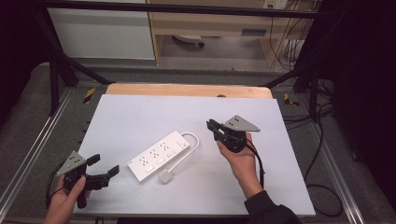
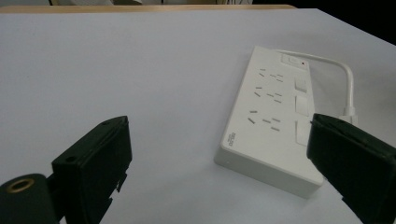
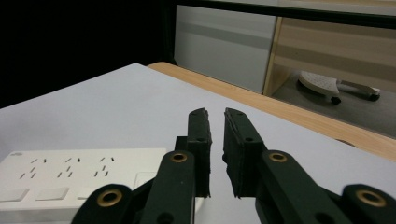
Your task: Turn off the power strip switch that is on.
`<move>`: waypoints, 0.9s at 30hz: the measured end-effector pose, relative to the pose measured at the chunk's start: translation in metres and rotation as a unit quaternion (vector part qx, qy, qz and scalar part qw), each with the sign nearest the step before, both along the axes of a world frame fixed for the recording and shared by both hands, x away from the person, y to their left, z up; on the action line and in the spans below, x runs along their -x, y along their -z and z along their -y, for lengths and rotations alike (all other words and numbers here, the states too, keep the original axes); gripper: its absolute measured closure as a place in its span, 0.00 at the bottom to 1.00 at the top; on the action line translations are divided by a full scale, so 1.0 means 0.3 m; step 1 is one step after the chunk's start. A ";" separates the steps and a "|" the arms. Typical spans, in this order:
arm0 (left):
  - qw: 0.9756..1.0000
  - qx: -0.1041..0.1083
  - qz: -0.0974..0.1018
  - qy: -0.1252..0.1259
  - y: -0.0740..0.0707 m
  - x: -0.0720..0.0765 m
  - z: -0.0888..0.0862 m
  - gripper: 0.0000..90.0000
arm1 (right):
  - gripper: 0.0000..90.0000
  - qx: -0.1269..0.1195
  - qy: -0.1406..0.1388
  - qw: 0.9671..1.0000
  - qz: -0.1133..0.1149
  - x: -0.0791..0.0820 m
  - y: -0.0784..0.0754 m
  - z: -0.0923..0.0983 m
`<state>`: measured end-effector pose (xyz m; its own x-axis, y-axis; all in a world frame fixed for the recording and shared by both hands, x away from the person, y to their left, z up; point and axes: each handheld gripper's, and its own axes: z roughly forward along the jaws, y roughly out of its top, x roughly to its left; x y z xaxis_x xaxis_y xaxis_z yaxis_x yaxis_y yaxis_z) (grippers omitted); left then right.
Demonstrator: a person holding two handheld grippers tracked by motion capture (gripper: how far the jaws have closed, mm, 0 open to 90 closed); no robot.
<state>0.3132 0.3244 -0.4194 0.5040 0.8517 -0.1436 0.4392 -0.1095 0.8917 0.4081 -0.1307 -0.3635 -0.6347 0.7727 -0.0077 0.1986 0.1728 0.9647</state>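
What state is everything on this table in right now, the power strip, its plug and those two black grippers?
Power strip: lying flat on the white table, sockets up and empty, untouched.
Plug: lying loose on the table beside the strip, connected to nothing.
Cord: looped round one end of the strip.
Left gripper: open, empty, short of the strip.
Right gripper: jaws nearly together, a thin gap, empty.
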 end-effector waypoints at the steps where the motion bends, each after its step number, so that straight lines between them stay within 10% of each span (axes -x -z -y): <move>1: 1.000 0.000 0.000 0.000 0.000 0.000 0.000 0.07 | 0.94 0.000 -0.004 1.000 0.001 0.000 0.002 -0.006; 27: 1.000 -0.007 0.003 0.006 0.001 0.001 0.004 0.07 | 1.00 0.006 -0.062 0.998 -0.021 0.006 0.063 -0.139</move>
<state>0.3130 0.3233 -0.4197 0.5156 0.8472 -0.1283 0.4328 -0.1282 0.8923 0.4063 -0.0891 -0.3824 -0.7256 0.6880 0.0122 0.2143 0.2091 0.9541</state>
